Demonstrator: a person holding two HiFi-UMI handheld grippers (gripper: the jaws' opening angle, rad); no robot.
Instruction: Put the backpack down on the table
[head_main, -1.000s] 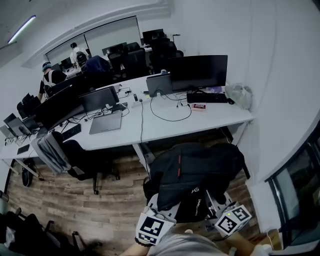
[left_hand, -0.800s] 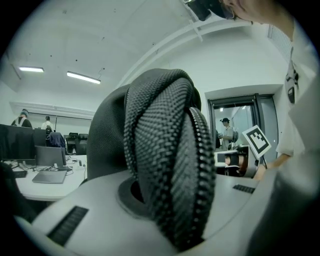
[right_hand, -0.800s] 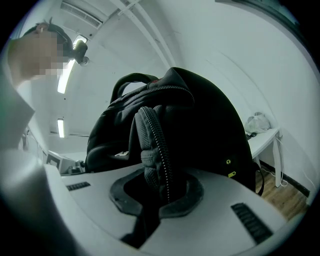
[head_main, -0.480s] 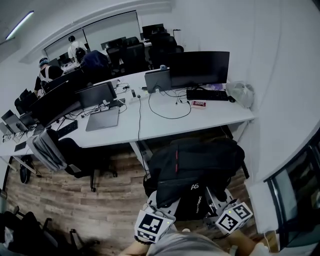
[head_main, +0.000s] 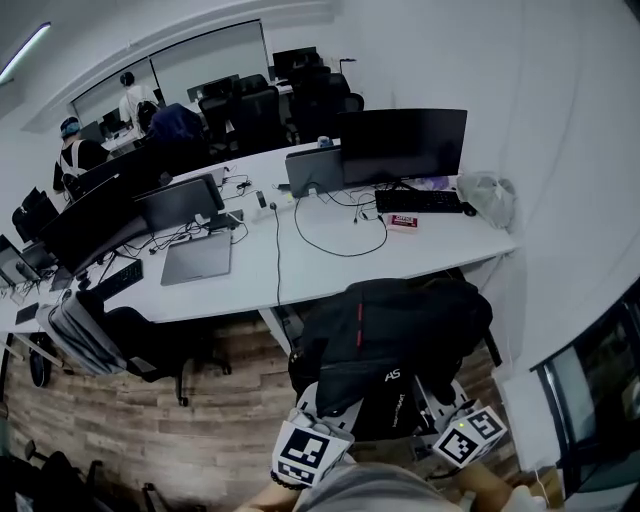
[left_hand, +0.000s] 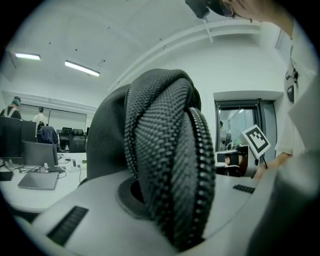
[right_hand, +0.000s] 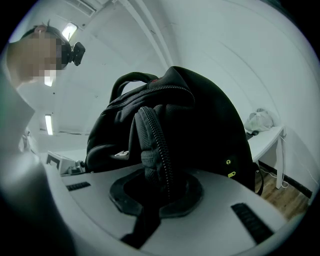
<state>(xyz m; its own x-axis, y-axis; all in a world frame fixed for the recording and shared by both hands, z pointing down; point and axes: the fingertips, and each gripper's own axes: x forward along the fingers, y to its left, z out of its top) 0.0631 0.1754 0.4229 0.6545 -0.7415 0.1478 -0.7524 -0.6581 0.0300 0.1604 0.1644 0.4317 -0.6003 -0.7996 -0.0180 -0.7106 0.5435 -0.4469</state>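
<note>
A black backpack (head_main: 392, 335) with a red stripe hangs in front of the near edge of the white table (head_main: 330, 272), above the wooden floor. Both grippers hold it from below and behind. My left gripper (left_hand: 167, 200) is shut on a padded, zip-edged shoulder strap (left_hand: 165, 150). My right gripper (right_hand: 155, 195) is shut on the other strap (right_hand: 152, 145), with the backpack's body (right_hand: 200, 125) beyond it. In the head view, only the marker cubes of the left gripper (head_main: 308, 452) and the right gripper (head_main: 468, 434) show; the fingertips are hidden under the bag.
On the table stand a dark monitor (head_main: 402, 145), a keyboard (head_main: 415, 200), a closed laptop (head_main: 196, 258), a looped cable (head_main: 340, 235) and a plastic bag (head_main: 487, 193). An office chair (head_main: 150, 340) stands to the left. A white wall is close on the right. People work at the far desks.
Both grippers and the backpack have moved forward toward the table, so its near edge lies closer to the bag. The grip on the straps is unchanged.
</note>
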